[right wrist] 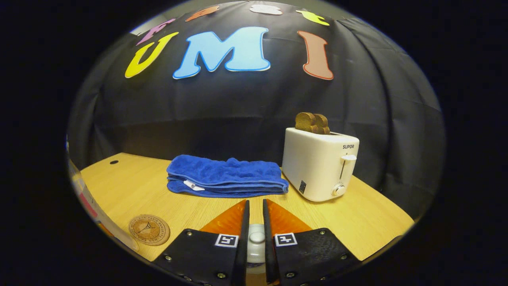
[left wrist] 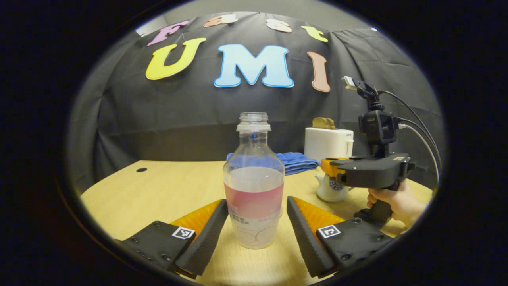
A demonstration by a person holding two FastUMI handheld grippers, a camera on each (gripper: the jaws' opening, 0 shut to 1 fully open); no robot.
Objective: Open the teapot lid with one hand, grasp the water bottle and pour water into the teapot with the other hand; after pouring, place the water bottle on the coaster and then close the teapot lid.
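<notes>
Water bottle [left wrist: 254, 180] upright on surface [left wrist: 166, 186], uncapped, between wide-spread left claw [left wrist: 257, 216] fingers, untouched. Right claw [right wrist: 254, 222] narrow around teapot lid [right wrist: 256, 240] knob; contact unclear. Coaster [right wrist: 149, 229] at 8 o'clock.

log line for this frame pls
left gripper: open, straddling water bottle | right gripper: on teapot lid knob | coaster: bare

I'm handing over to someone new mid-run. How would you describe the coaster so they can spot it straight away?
Start at the white toaster at the back of the wooden table, then go left past the folded blue towel toward the near left edge. The coaster lies flat there: a small round cork-brown disc with a printed ring, the only flat round thing on the table.
</notes>
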